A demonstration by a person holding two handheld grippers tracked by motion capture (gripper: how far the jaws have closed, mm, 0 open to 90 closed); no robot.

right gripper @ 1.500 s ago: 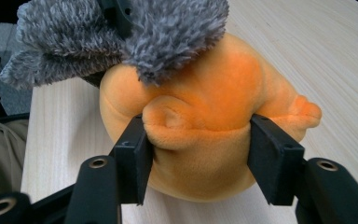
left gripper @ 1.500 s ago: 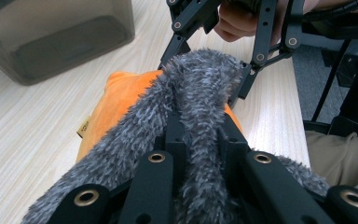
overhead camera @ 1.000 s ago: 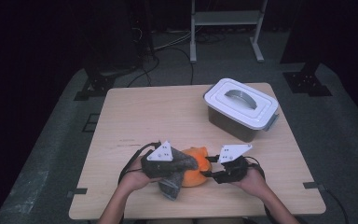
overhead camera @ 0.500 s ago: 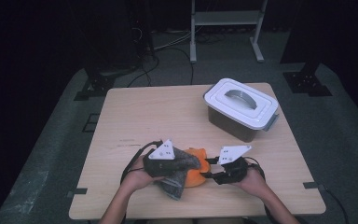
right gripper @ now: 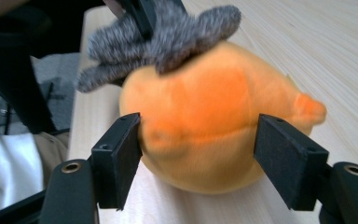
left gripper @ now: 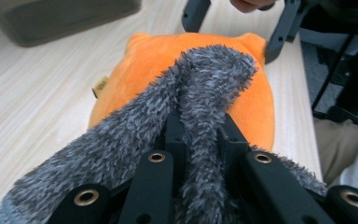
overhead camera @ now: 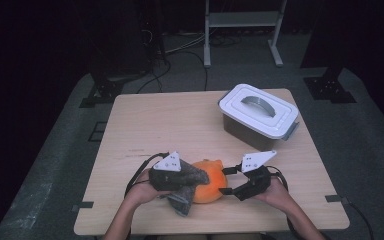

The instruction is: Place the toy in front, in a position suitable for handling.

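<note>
An orange plush toy (overhead camera: 210, 187), rounded and smooth-napped with a small stub ear at one side, is seen lying on the pale wood-grain table (overhead camera: 180, 125) near its front edge, between the two hands. A shaggy grey fabric piece (overhead camera: 182, 182), long-piled and floppy, is draped over the toy's top and left side. The left gripper (left gripper: 200, 126) is clenched on a fold of this grey fabric, the tuft being pinched upright between its black jaws. The right gripper (right gripper: 198, 161) is held spread, its flat square pads set to either side of the toy's orange body, just beside it; contact cannot be told. A grey plastic box with a white lid (overhead camera: 258, 116), rounded-cornered and handled, is noted well apart at the far right.
</note>
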